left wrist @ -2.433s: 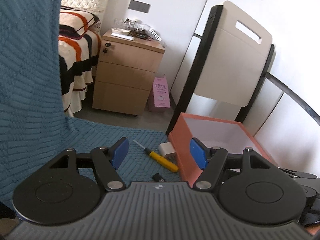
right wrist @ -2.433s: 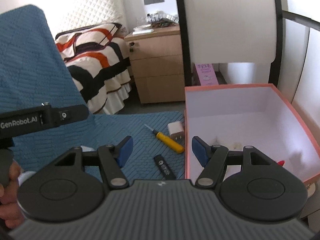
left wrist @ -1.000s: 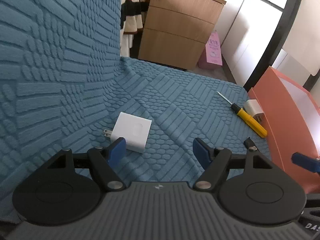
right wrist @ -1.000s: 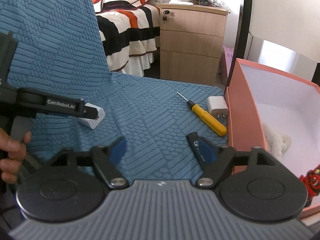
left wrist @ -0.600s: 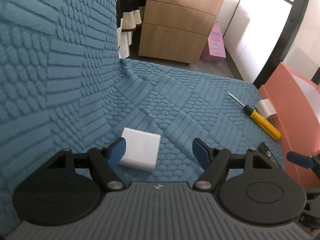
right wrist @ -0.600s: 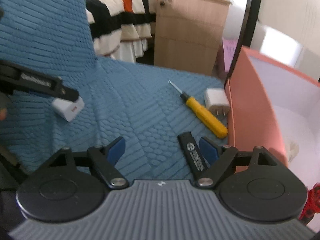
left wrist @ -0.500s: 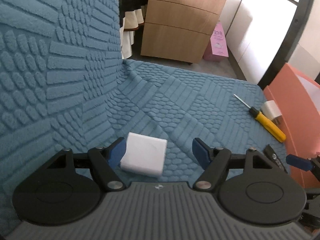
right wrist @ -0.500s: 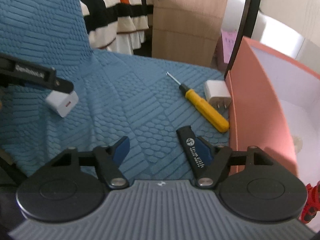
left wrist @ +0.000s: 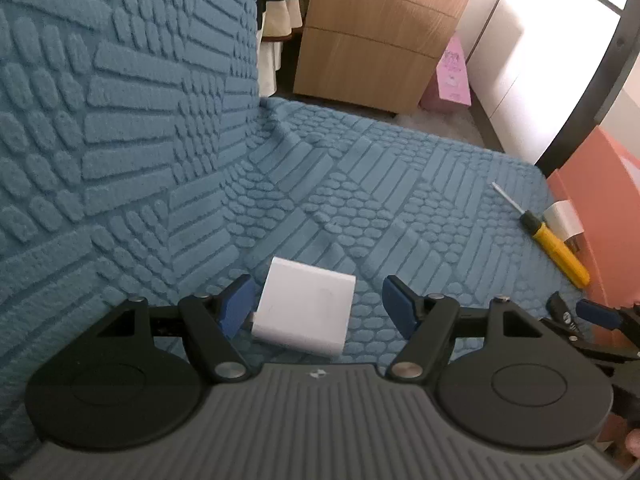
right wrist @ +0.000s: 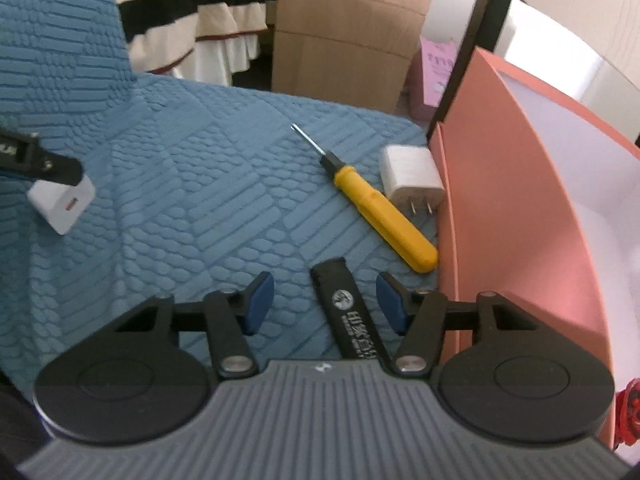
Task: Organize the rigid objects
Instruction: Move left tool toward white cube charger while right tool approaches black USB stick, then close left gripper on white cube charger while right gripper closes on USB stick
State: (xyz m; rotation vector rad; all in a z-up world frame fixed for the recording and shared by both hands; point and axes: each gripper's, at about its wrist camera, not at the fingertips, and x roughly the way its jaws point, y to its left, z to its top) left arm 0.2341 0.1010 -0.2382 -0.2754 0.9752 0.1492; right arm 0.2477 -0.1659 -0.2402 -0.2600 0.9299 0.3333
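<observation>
My left gripper (left wrist: 318, 306) is open, and a white square charger (left wrist: 306, 311) lies on the blue textured sofa seat (left wrist: 380, 200) between its fingers; the charger also shows in the right wrist view (right wrist: 62, 202). My right gripper (right wrist: 325, 300) is open around a black lighter (right wrist: 350, 316) lying on the seat. A yellow-handled screwdriver (right wrist: 378, 210) and a small white plug adapter (right wrist: 412, 178) lie beside the pink box (right wrist: 516, 216). The screwdriver also shows in the left wrist view (left wrist: 556, 246).
The sofa back (left wrist: 100, 100) rises on the left. A wooden drawer cabinet (left wrist: 376, 36) and a pink carton (left wrist: 450, 76) stand behind the seat. A striped bedspread (right wrist: 192, 12) hangs at the back. A red toy (right wrist: 628, 408) sits in the box.
Both grippers have moved down and forward. The left now has the white charger between its open fingers. The right now straddles the black lighter.
</observation>
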